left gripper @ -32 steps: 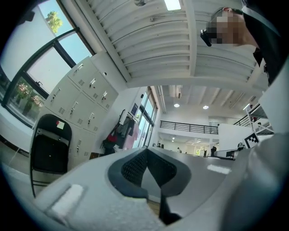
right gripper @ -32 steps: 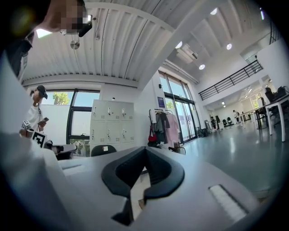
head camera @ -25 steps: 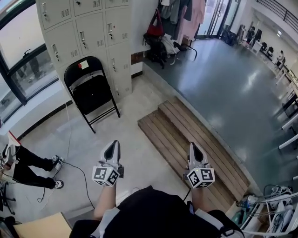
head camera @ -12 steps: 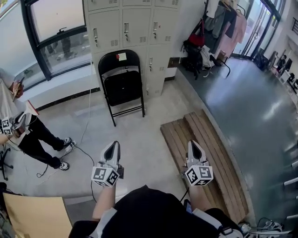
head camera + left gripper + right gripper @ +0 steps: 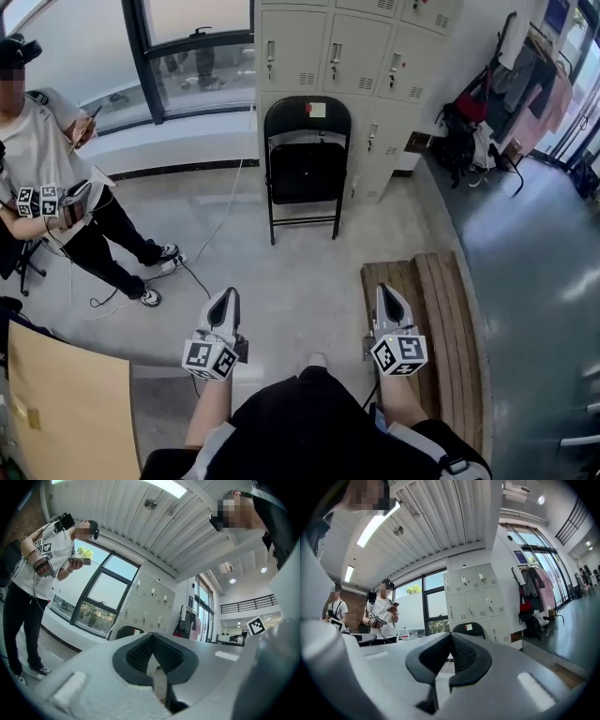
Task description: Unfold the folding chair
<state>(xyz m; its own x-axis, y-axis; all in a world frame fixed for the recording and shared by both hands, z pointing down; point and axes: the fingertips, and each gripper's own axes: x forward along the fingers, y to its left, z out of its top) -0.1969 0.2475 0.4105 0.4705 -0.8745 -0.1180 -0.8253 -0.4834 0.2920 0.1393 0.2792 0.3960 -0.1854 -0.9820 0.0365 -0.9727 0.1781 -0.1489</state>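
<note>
Lockers (image 5: 361, 56) backed the folding chair (image 5: 305, 173), which stood folded flat, long axis upright, front turned toward the distant left gripper (image 5: 225, 300) and right gripper (image 5: 387, 295), both clenched empty.

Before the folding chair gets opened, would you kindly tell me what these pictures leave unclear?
1. Folding chair: head view, hinges and rear legs hidden behind its seat.
2. Label on its backrest: head view, print too small.
3. Chair's lower half: left gripper view, hidden behind the left gripper.
</note>
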